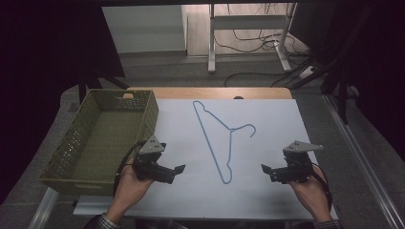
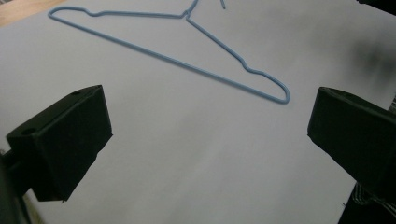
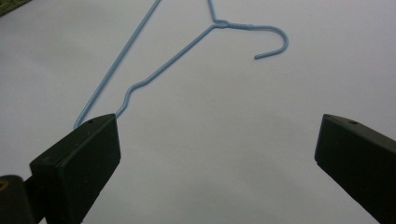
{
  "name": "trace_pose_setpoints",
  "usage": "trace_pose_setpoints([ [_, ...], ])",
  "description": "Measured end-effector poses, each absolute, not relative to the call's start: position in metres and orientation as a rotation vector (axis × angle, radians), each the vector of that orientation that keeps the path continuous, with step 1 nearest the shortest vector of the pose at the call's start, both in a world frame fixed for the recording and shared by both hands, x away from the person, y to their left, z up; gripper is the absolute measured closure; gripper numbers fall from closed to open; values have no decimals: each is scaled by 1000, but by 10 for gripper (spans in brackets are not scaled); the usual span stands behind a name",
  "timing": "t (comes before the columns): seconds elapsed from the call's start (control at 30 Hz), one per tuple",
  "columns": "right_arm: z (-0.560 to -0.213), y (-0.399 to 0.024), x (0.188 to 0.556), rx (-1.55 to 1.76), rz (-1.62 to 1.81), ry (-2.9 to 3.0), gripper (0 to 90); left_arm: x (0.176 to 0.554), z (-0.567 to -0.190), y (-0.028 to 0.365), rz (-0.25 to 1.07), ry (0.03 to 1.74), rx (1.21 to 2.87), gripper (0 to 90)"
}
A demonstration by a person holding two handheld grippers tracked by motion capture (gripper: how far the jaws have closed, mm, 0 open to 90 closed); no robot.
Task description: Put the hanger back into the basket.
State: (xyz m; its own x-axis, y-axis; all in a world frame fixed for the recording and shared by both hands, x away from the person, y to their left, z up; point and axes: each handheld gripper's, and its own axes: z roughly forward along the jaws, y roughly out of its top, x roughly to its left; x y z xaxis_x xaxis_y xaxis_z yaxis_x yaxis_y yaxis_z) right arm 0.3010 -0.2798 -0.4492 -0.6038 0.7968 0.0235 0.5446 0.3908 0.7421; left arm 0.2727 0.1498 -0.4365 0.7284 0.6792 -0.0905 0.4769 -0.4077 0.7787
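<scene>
A light-blue wire hanger (image 1: 230,129) lies flat in the middle of a white sheet (image 1: 272,124), its hook pointing right. My left gripper (image 1: 174,172) is held low over the sheet to the hanger's left, jaws wide apart and empty. In the left gripper view (image 2: 210,121) the hanger (image 2: 187,17) lies ahead, its near corner just beyond the jaws. My right gripper (image 1: 267,171) is to the hanger's right, also open and empty. In the right gripper view (image 3: 218,140) the hanger (image 3: 219,23) runs from the left jaw's tip up to its hook.
An empty olive-green woven basket (image 1: 150,117) stands on the table's left side, close behind my left gripper. A strip of wooden tabletop (image 1: 210,93) shows past the sheet's far edge. Beyond it are desk legs and cables (image 1: 248,38) on the floor.
</scene>
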Motion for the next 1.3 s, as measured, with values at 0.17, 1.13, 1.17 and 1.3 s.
trace_pose_setpoints([
  [0.17,-448,-279,310,1183,1055,2328,2,286,-439,138,286,852,2088,0],
  [1.13,-448,-243,408,1260,996,2321,0,343,-475,108,217,785,2077,1],
  [1.17,-448,-242,412,1271,994,2321,0,343,-477,109,213,769,2072,2],
  [1.3,-450,-239,429,1288,970,2310,6,344,-483,106,220,746,2103,0],
])
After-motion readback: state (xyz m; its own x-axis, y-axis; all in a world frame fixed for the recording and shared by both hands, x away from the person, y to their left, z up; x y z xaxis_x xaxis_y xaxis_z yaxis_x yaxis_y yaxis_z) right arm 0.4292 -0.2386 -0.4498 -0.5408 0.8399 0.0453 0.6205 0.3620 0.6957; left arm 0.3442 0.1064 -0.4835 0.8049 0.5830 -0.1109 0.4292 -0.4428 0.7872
